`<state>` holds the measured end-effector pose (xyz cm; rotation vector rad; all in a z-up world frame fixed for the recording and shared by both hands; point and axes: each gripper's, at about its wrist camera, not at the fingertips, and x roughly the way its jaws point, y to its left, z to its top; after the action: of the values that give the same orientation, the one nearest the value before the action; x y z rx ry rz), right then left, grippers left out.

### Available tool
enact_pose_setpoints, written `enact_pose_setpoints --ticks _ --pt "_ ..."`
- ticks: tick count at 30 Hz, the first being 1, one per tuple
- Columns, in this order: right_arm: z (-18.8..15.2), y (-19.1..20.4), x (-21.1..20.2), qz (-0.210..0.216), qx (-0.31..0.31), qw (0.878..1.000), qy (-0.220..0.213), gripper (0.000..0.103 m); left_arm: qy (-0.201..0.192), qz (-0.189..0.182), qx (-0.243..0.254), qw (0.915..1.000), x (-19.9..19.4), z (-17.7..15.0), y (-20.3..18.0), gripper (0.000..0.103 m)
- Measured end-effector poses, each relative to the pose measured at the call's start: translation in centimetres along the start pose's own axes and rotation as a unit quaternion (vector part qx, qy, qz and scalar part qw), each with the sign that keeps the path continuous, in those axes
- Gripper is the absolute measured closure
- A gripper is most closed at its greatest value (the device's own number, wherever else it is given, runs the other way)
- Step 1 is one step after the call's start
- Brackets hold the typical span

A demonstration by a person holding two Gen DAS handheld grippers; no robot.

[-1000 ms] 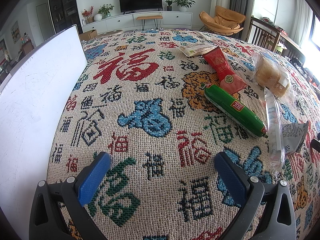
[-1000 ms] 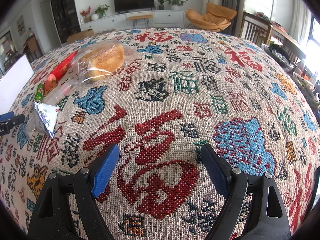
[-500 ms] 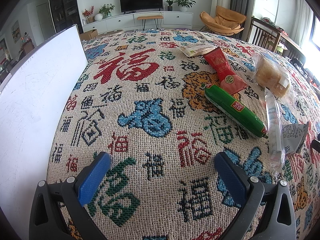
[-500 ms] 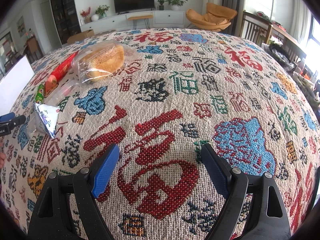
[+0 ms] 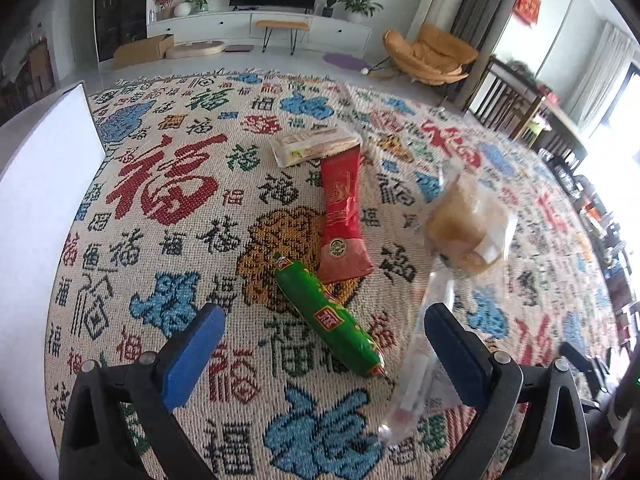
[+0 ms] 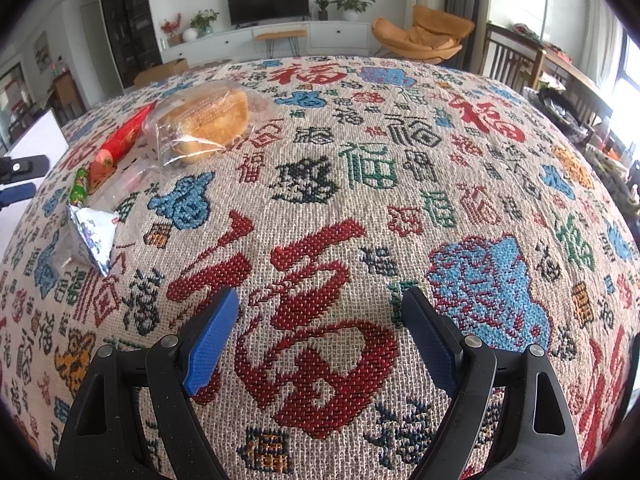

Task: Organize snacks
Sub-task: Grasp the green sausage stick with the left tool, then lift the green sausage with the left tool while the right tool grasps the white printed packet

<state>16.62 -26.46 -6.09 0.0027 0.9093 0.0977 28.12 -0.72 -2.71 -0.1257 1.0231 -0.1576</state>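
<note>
Change since earlier frame: left wrist view swung toward the snacks, now nearer the middle of the picture; right wrist view unchanged.

Left wrist view, left gripper (image 5: pixel 322 330): blue-padded jaws wide and closing, pads pressing on nothing.
Between the jaws: lower part of the long green plastic-wrapped sausage (image 5: pixel 328 318), lying slantwise on the woven cloth with red, blue and green characters (image 5: pixel 168 200).
Just beyond: flat red foil sachet (image 5: pixel 343 216), its lower end touching the sausage tip.
Farther back: pale rectangular biscuit packet (image 5: pixel 314 145), touching the sachet's top end.
Right side: golden bun in a clear plastic bag (image 5: pixel 464 228); below it a long clear plastic sleeve (image 5: pixel 420 364) (blurred), running past the right finger.
Left edge: white flat board (image 5: pixel 40 208).

Right wrist view, right gripper (image 6: pixel 320 332): jaws wide apart, only cloth between them.
Snacks: grouped at upper left, well apart from this gripper; a small silver foil packet (image 6: pixel 94 236) lies nearest.
</note>
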Motion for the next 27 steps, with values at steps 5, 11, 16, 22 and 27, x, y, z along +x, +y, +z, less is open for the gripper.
enact_pose_setpoints --ticks 5,11,16,22,27 --pt "0.0 0.0 0.0 0.001 0.001 1.000 0.000 0.016 0.009 0.029 0.024 0.9992 2.0 -1.1 -0.7 0.072" --pt "0.0 0.0 0.0 0.001 0.001 1.000 0.000 0.016 -0.001 -0.008 0.019 0.9998 -1.5 -4.5 2.9 0.080" --pt "0.0 0.0 0.0 0.001 0.000 1.000 0.000 0.016 -0.012 -0.030 -0.006 0.9995 -6.1 -9.2 6.8 0.080" --pt "0.2 0.4 -1.6 0.208 0.034 0.977 -0.037 0.017 -0.034 -0.052 -0.036 0.9974 -10.0 -14.0 8.9 0.080" --pt "3.7 8.3 -0.2 0.287 -0.078 0.955 0.006 0.018 -0.036 -0.076 -0.059 0.9947 -11.1 -16.3 9.5 0.080"
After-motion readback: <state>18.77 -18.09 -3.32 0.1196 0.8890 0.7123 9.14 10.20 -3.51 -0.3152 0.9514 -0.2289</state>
